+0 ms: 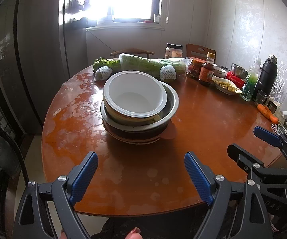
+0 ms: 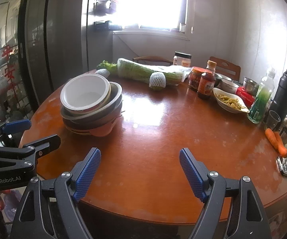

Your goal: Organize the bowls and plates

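Observation:
A stack of bowls and plates stands on the round wooden table. On top is a white bowl, tilted inside a steel bowl, over dark dishes and an orange plate. My left gripper hangs open near the table's front edge, short of the stack, with nothing between its fingers. My right gripper is open too, empty, to the right of the stack. Each gripper shows at the edge of the other's view: the right gripper and the left gripper.
Behind the stack lie a wrapped cabbage and two net-wrapped fruits. Along the right side stand jars, a sauce bottle, a plate of food, a steel bowl, a green bottle, a black flask, carrots. A fridge stands left.

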{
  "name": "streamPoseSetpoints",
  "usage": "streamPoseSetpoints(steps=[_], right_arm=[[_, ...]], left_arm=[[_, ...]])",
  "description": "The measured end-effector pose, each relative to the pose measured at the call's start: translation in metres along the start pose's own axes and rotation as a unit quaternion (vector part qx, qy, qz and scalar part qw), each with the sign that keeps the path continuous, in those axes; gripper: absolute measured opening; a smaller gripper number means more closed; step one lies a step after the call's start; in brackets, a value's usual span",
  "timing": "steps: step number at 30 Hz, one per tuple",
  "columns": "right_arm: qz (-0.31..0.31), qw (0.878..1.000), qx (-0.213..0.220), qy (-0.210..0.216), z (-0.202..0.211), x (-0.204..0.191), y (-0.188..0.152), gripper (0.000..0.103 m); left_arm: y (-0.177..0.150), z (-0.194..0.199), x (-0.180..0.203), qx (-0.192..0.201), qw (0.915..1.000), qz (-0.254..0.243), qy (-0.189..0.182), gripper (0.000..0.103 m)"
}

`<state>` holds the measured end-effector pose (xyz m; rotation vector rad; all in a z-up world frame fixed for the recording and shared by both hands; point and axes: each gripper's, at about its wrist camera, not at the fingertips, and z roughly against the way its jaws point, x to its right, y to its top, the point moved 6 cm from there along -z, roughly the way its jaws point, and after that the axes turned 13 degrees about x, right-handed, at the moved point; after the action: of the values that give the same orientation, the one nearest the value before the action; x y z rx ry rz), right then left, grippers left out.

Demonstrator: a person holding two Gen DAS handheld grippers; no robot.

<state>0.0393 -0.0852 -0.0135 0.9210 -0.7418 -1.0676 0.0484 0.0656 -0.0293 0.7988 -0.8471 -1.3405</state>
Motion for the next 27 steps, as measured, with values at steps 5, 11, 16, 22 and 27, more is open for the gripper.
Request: streamPoseSetpoints(steps=[5,11,16,22,27], right_arm=[[-0.002,1.000,0.001,-0.003,-0.0001,0.0004,0.0003,0.082],[-0.004,1.000,0.000,-0.003,0.0006,0.0010,0.0002,0.082],[-0.002,1.000,-0.001,-0.003,0.0011,0.0011,0.0002,0.082],[-0.004,1.000,0.001,-0.005,0.0016,0.0016,0.0000,0.082],[-0.004,1.000,0.000,-0.003,0.0010,0.0016,-0.0001,0.082]], left_arm=[[-0.0004,0.0006,0.0011,0.000,1.0000,-0.002,0.002,0.088],[-0.0006,0.0007,0.0009,0.000,1.0000,-0.002,0.004,0.088],[-0.0008,0.0005,0.0014,0.001,1.0000,-0.003,0.003,0.088],[-0.0003,0.0014,0.0019,0.001,1.0000,-0.004,0.004,0.088],[-0.0002,0.0023,0.0008,0.001,1.0000,-0.007,0.005,0.088]])
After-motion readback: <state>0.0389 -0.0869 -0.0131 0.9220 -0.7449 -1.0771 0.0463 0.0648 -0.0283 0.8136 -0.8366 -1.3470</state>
